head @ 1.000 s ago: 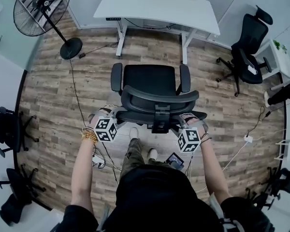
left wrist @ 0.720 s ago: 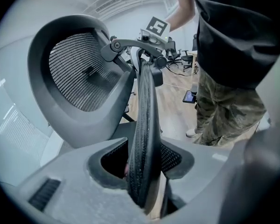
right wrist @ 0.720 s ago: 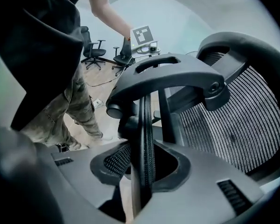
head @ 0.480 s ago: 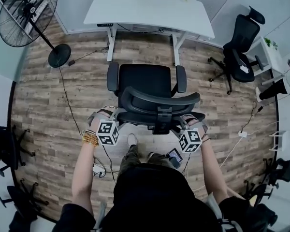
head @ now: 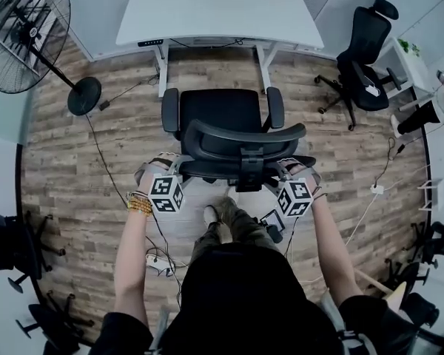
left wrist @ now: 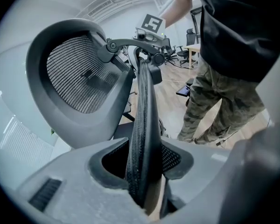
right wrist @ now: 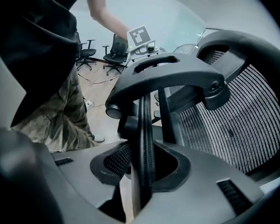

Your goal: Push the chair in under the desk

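Observation:
A black mesh office chair (head: 222, 113) stands on the wood floor with its seat facing the white desk (head: 214, 9), just short of the desk's front edge. My left gripper (head: 172, 172) is at the left edge of the chair's backrest (head: 240, 170), and my right gripper (head: 285, 172) at its right edge. In the left gripper view the backrest's thin edge (left wrist: 142, 125) runs between the jaws of my left gripper (left wrist: 142, 169), which are closing on it. The right gripper view shows my right gripper (right wrist: 142, 167) clamped on the backrest rim (right wrist: 144, 134), under the headrest (right wrist: 168, 78).
A standing fan (head: 29, 28) is at the desk's far left. A second black chair (head: 362, 58) stands to the desk's right. Cables (head: 111, 168) and a power strip (head: 159, 261) lie on the floor to my left. More chairs (head: 15, 250) line the left edge.
The chair has rolled forward toward the desk with both grippers on its backrest, and the person has stepped forward behind it. The desk now lies closer to the seat.

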Demonstrator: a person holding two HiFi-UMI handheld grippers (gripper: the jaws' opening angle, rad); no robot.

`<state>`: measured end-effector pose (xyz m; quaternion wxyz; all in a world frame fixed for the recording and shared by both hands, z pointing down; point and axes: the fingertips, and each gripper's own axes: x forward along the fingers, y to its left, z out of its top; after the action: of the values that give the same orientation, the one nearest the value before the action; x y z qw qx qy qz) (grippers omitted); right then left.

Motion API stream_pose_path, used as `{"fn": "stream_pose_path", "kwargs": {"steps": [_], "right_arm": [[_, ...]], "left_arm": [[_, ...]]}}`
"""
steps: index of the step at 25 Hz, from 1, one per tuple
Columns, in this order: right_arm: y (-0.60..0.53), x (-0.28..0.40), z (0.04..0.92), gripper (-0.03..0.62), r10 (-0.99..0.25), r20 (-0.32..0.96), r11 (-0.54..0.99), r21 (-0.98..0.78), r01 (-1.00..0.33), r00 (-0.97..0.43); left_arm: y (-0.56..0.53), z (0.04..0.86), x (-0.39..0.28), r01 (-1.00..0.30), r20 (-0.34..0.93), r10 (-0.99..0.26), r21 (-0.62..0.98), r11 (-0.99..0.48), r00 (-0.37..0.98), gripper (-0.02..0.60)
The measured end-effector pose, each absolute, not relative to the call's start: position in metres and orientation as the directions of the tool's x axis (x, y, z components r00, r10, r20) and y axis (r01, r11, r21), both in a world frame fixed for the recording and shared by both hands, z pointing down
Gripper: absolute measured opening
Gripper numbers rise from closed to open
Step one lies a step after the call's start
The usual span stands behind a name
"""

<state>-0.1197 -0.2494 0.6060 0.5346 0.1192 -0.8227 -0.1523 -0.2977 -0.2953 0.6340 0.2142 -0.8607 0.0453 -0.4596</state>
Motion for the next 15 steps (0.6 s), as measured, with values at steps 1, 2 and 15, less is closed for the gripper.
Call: {"fn": "stream_pose_path", "kwargs": {"steps": [1, 2, 15], "right_arm": [[-0.255, -0.120, 0.606, 0.120, -0.361, 0.842, 0.924, 0.381, -0.033, -0.401], [-0.260, -0.120, 0.606, 0.120, -0.363, 0.841, 0.923, 0.383, -0.032, -0.401], [-0.325, -0.122, 0.607, 0.121, -0.380, 0.834, 0.911, 0.412, -0.007, -0.401]], "left_arm": [[-0.300, 0.634, -0.298, 0.119, 0.772, -0.275, -0.411, -0.904, 0.573, 0.169], [-0.305, 0.634, -0.298, 0.119, 0.772, -0.276, -0.411, -0.904, 0.572, 0.169], [-0.369, 0.636, -0.301, 0.113, 0.772, -0.269, -0.401, -0.909, 0.575, 0.169]]}}
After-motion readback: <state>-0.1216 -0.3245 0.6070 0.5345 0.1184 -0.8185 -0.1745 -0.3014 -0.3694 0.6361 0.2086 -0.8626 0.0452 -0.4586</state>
